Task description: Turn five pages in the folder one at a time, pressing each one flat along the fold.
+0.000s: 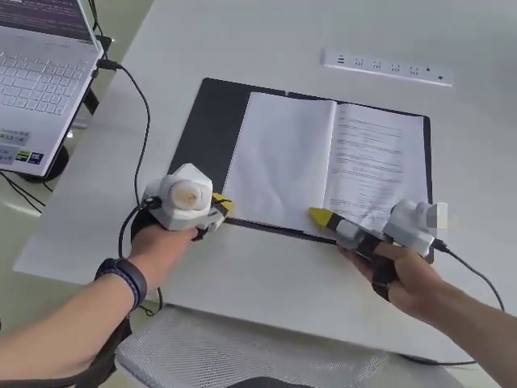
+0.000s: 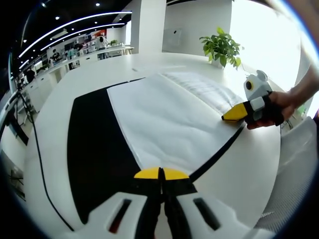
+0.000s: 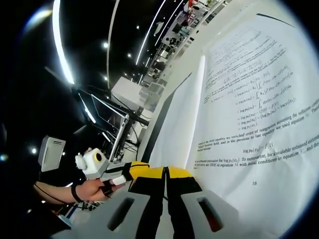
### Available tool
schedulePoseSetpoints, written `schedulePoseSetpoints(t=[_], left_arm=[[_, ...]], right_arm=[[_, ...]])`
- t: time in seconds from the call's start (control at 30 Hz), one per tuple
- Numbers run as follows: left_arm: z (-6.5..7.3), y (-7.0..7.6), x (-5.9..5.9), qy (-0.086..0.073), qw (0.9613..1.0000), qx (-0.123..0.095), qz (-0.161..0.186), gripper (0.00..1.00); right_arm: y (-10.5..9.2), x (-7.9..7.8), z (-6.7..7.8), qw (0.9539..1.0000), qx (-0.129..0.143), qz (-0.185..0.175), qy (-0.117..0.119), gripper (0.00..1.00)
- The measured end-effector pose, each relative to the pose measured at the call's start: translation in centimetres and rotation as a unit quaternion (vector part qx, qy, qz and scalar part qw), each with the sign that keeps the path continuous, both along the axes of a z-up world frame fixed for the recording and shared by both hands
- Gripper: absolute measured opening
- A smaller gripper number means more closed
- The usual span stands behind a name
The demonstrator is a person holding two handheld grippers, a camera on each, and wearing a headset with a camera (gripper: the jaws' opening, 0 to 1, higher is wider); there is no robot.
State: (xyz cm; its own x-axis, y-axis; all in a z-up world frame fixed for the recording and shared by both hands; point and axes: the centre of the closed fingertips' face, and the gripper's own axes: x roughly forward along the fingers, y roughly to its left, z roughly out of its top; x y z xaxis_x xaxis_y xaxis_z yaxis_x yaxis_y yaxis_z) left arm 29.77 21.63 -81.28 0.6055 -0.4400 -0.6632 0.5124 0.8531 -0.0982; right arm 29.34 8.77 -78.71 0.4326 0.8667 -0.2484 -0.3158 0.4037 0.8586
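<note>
Black folder (image 1: 206, 129) lies open near the bench's (image 1: 242, 48) front edge, blank page (image 1: 279, 158) left, printed page (image 1: 376, 162) right. Right gripper (image 1: 317, 215), jaws pressed together and empty, points leftward with its tips at the fold's near end. Left gripper (image 1: 220, 207), likewise closed on nothing, sits at the folder's near-left corner.

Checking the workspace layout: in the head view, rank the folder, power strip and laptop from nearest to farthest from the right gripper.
1. folder, lying at the tips of the right gripper.
2. power strip, beyond the folder, toward the table's far side.
3. laptop, far left.
</note>
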Motion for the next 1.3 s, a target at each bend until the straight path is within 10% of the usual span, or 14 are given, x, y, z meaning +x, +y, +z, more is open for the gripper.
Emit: schedulePoseSetpoints(t=[1.03, 1.3], left_arm=[[0.4, -0.6, -0.5, 0.026, 0.9996, 0.006, -0.005, 0.04], [1.7, -1.2, -1.1, 0.034, 0.9994, -0.004, -0.008, 0.12]], right_arm=[[-1.4, -1.0, -1.7, 0.9988, -0.047, -0.009, 0.008, 0.0], [-1.8, -1.5, -0.6, 0.9965, -0.076, 0.014, -0.03, 0.09]])
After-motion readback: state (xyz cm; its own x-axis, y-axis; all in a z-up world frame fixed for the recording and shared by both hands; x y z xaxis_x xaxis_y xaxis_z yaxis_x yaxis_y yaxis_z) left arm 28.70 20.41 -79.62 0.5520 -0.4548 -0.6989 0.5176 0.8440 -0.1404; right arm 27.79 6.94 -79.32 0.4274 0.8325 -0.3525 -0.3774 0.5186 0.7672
